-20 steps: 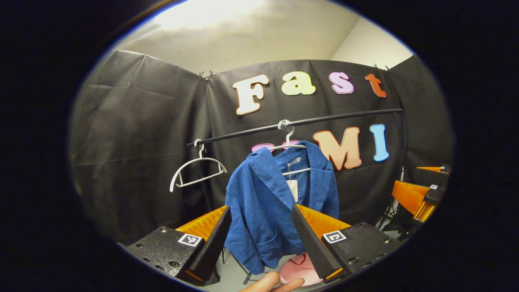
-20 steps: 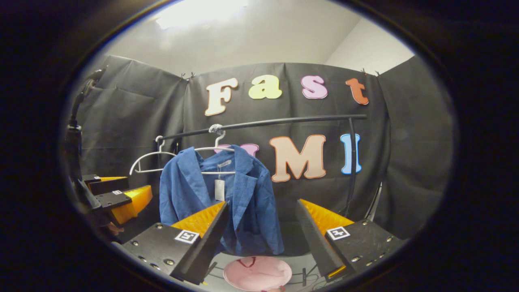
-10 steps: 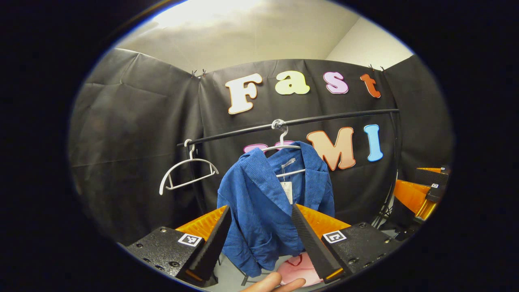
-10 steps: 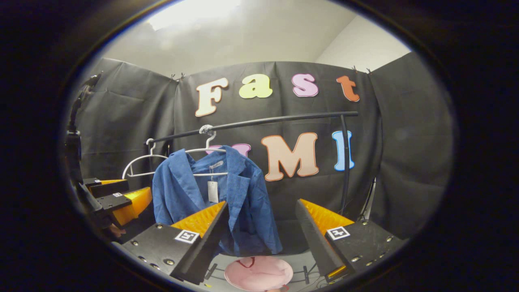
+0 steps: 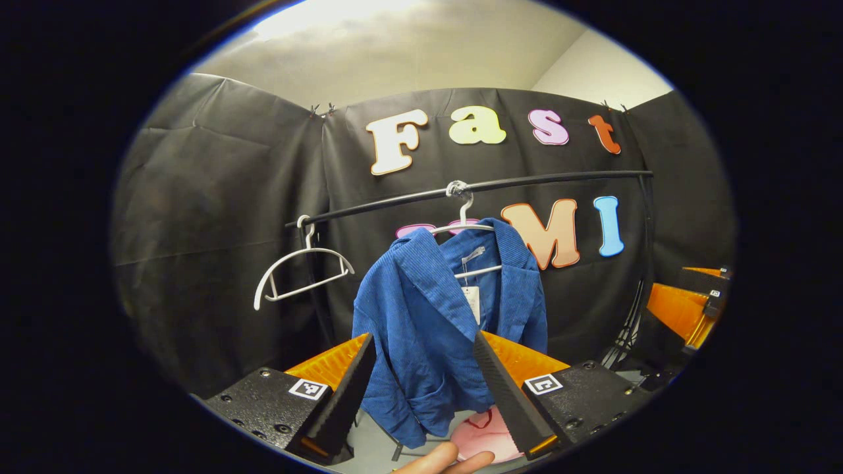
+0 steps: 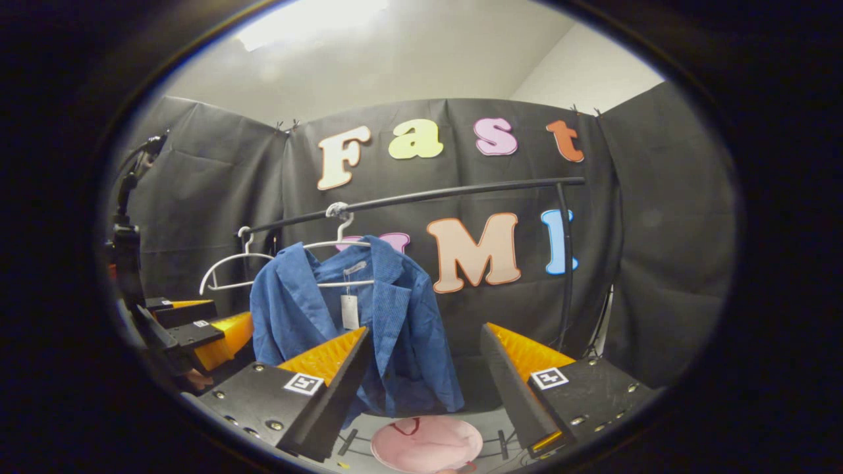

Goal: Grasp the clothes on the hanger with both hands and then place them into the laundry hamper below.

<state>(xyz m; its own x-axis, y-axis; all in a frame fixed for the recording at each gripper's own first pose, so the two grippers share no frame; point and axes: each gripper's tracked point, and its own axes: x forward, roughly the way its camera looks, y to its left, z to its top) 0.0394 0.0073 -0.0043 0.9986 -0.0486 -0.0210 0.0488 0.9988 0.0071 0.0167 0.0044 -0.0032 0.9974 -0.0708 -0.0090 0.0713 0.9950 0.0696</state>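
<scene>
Both views slightly shifted; left tool (image 5: 425,388) and right tool (image 6: 425,388) level, fingers spread, short of blue jacket (image 5: 441,329).

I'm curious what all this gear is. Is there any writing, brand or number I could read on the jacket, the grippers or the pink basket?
Paper tag on the blue jacket: too small to read.
Neck label in its collar: too small to read.
Square markers on the left gripper and right gripper: black-and-white patterns, no words.
Red mark on the pink hamper: blurred, unreadable.
</scene>
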